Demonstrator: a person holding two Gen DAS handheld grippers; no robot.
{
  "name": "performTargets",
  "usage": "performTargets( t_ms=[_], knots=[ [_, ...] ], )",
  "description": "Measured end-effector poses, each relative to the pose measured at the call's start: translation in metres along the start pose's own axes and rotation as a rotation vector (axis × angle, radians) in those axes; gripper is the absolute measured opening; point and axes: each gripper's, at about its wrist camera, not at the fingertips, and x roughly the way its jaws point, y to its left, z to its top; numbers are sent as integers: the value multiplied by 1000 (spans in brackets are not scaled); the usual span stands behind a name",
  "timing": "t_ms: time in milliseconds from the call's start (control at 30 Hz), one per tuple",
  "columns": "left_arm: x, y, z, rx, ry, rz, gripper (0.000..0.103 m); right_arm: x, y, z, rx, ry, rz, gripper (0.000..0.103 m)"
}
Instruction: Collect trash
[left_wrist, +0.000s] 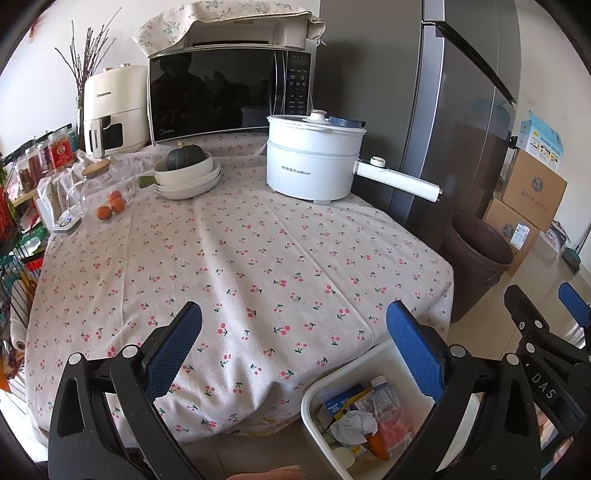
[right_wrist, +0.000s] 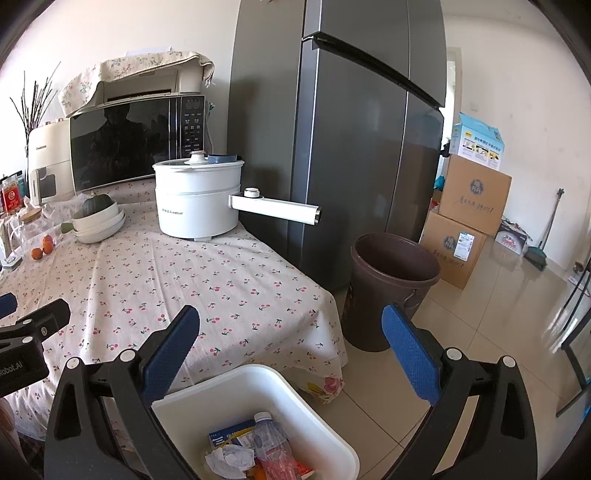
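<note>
A white bin (left_wrist: 314, 398) stands on the floor at the table's near right corner, and shows in the right wrist view (right_wrist: 258, 384) too. It holds trash: a crumpled tissue (left_wrist: 352, 424) (right_wrist: 231, 458), a plastic bottle (right_wrist: 269, 435), a blue box (right_wrist: 229, 437) and red wrappers. My left gripper (left_wrist: 295, 343) is open and empty above the table's near edge. My right gripper (right_wrist: 291, 347) is open and empty above the bin; it also shows at the right of the left wrist view (left_wrist: 543, 306).
The table wears a cherry-print cloth (left_wrist: 236, 266). At its back stand a white electric pot (left_wrist: 314, 162), a microwave (left_wrist: 221, 96), stacked bowls with a squash (left_wrist: 188, 173) and oranges (left_wrist: 110, 206). A brown bucket (right_wrist: 388, 288), a grey fridge (right_wrist: 351, 147) and cardboard boxes (right_wrist: 469, 221) are to the right.
</note>
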Motion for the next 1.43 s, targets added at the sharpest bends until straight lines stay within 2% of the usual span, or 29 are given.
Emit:
performTargets(
  t_ms=[367, 767, 1100, 1133, 1267, 1333, 1433],
  knots=[
    [1, -2, 0, 12, -3, 7, 95, 0, 0, 0, 0, 1, 0, 96],
    [0, -6, -3, 48, -21, -15, 77, 2, -2, -1, 12, 12, 6, 96],
    [2, -6, -2, 44, -12, -29, 73, 2, 0, -1, 6, 11, 5, 96],
    [1, -7, -2, 47, -14, -29, 74, 2, -1, -1, 6, 11, 5, 96],
    [1, -8, -2, 43, -7, -21, 91, 2, 0, -1, 4, 7, 5, 96],
    [0, -7, -1, 34, -8, -12, 95, 2, 0, -2, 5, 6, 5, 96],
    [-1, -9, -1, 44, -11, 0, 96, 1, 1, -1, 7, 2, 5, 96]
  ],
)
